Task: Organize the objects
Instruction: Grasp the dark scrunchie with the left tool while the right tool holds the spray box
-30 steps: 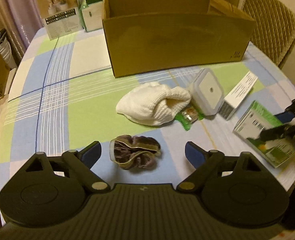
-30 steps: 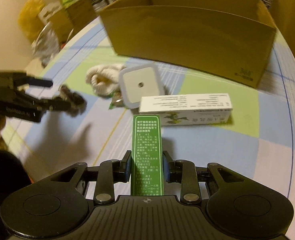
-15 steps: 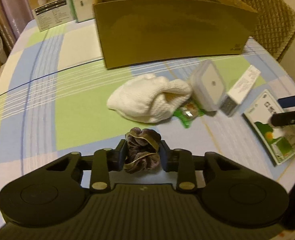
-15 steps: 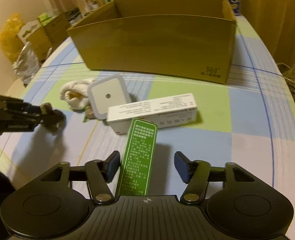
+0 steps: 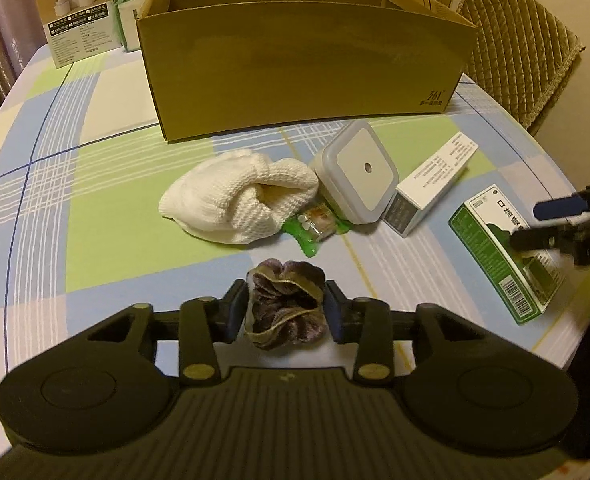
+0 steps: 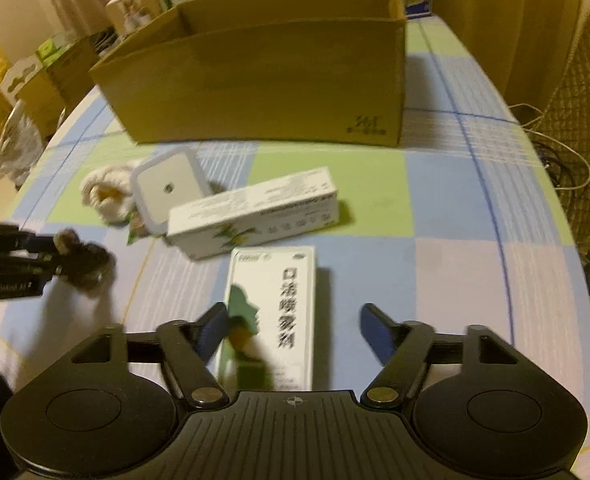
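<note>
My left gripper is shut on a brown velvet scrunchie, just above the checked tablecloth; the right wrist view shows the same scrunchie at its left edge. My right gripper is open, its fingers either side of a green and white medicine box that lies flat on the table; the left wrist view has that box at the right. Behind stand a large open cardboard box, a white knitted cloth, a square white night light, a long white carton and a green-wrapped sweet.
Printed product boxes stand at the far left behind the cardboard box. A quilted chair is at the table's far right. More cartons and bags sit beyond the table's left edge in the right wrist view. Cables lie by the chair.
My left gripper closed on the scrunchie and lifted it slightly. My right gripper opened and let go of the green box, which tipped over to lie flat.
</note>
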`<state>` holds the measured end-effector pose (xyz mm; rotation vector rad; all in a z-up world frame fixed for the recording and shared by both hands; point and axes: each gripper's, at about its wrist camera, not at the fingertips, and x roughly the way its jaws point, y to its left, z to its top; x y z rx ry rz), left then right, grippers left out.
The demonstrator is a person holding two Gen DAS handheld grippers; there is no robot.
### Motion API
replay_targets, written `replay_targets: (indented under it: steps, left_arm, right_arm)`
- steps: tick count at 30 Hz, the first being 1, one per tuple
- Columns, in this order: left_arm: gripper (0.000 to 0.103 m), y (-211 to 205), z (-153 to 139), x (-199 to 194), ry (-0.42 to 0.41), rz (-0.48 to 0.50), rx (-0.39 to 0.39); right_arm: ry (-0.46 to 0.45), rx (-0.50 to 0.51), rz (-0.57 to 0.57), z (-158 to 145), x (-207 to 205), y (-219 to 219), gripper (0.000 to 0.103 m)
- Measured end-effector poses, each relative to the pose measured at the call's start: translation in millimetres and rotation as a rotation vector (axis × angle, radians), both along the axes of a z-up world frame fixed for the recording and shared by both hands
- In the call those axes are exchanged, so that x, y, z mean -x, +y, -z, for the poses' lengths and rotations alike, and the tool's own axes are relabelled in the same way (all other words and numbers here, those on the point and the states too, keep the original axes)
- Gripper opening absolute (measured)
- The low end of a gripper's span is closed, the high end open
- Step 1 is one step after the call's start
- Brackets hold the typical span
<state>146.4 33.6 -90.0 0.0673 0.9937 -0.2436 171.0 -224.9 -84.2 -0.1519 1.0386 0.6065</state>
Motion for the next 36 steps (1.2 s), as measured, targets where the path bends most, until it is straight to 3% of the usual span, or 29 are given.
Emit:
replay_targets:
  steps: [1, 5, 12, 18, 22, 26, 30, 36]
  left_arm:
    - [0.047, 0.7, -0.2, 0.9, -0.003, -0.005, -0.002]
    - [0.066, 4.1, -2.8, 6.9, -0.029, -0.023, -0.032]
    - [0.067, 5.6, 1.9, 6.1, -0.009, -0.015, -0.028]
    - [0.055, -5.0, 6.9, 4.6, 0.002, 0.052, -0.077]
    - [0.038, -5.2, 10.7, 0.7, 0.018, 0.057, -0.059]
    - [0.027, -7.8, 10.5, 2.0, 0.019, 0.058, -0.061]
    - [0.023, -9.5, 2.5, 5.0, 0.007, 0.018, -0.075]
    - [0.023, -10.7, -13.2, 10.3, -0.032, -0.045, -0.033]
  right_arm:
    - [0.000, 0.001, -0.004, 0.9, 2.0, 1.7, 0.076]
    - [0.010, 0.004, -0.008, 5.9, 6.9, 7.3, 0.077]
    - [0.009, 0.017, -0.014, 12.2, 13.1, 12.7, 0.078]
    - [-0.010, 0.021, -0.032, 11.6, 16.5, 15.0, 0.078]
    - [-0.031, 0.032, -0.043, 11.9, 19.7, 17.6, 0.078]
    - [-0.039, 0.038, -0.044, 13.2, 21.4, 18.4, 0.077]
    - [-0.059, 0.037, -0.043, 12.8, 23.9, 19.9, 0.077]
    - [-0.099, 0.071, -0.058, 14.5, 26.2, 30.4, 0.077]
